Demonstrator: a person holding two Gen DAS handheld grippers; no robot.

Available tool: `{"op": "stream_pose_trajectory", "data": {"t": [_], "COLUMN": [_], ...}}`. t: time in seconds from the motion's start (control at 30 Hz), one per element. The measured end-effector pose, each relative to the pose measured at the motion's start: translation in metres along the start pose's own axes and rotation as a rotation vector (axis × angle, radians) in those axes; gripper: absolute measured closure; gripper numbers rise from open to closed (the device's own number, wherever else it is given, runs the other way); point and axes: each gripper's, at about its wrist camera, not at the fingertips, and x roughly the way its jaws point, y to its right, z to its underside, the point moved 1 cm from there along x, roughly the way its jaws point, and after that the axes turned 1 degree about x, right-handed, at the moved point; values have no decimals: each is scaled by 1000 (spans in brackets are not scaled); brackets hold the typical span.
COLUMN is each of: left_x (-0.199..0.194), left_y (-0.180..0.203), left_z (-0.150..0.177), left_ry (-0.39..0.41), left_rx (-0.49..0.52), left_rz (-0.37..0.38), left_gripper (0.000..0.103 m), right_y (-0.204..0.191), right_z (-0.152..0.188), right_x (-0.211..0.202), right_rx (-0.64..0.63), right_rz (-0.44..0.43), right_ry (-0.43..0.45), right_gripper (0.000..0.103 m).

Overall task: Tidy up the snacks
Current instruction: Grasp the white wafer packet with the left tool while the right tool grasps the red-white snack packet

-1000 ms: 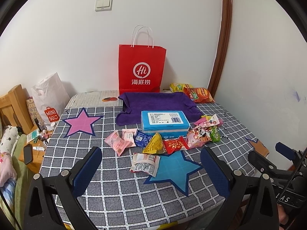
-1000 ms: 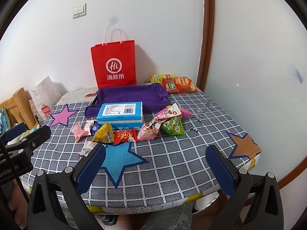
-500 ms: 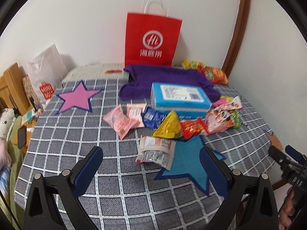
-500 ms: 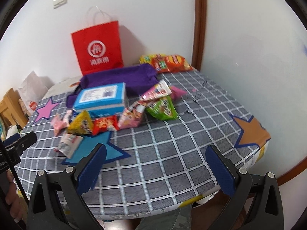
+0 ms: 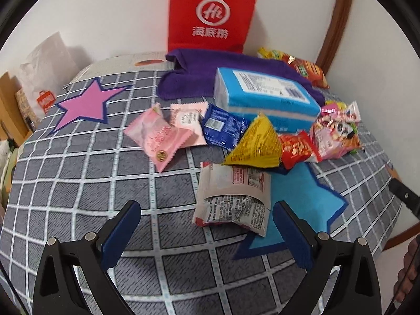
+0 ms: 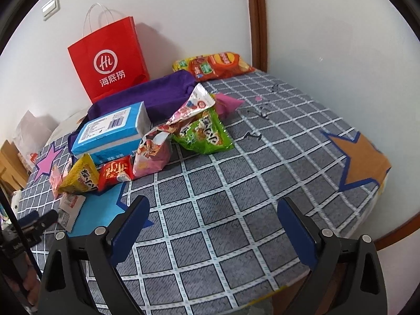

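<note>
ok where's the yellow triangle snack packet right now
In the left wrist view, the yellow triangle packet sits mid-table, against the front of the blue box, between the dark blue packet and the red packet.

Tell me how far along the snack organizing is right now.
Barely started. Nothing looks sorted: the packets, like the yellow triangular packet and green snack bag, lie heaped by the blue box. In hand: nothing; the left gripper hangs open near the white snack packet, the right gripper open over bare cloth. All sorting remains.
</note>
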Motion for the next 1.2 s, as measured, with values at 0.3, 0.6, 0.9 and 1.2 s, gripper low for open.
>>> {"op": "stream_pose_trajectory", "data": {"t": [0.3,0.6,0.9,1.2], "left_x": [33,35,33,32], "left_y": [17,18,4,1], "left_z": [-8,-11,-5,-1], "left_ry": [-59,-12,8,22], "left_rx": [64,117,105,91], "left_rz": [-11,-39,-12,18], "left_gripper": [7,40,41,39], "right_y": [-6,-24,-48,-58], "right_z": [1,-17,-51,-63], "right_x": [25,42,55,84], "right_rx": [-28,-80,-84,21], "right_rz": [-9,-29,-42,-103], "right_ry": [-45,-47,-20,-88], "right_gripper": [5,5,13,30]}}
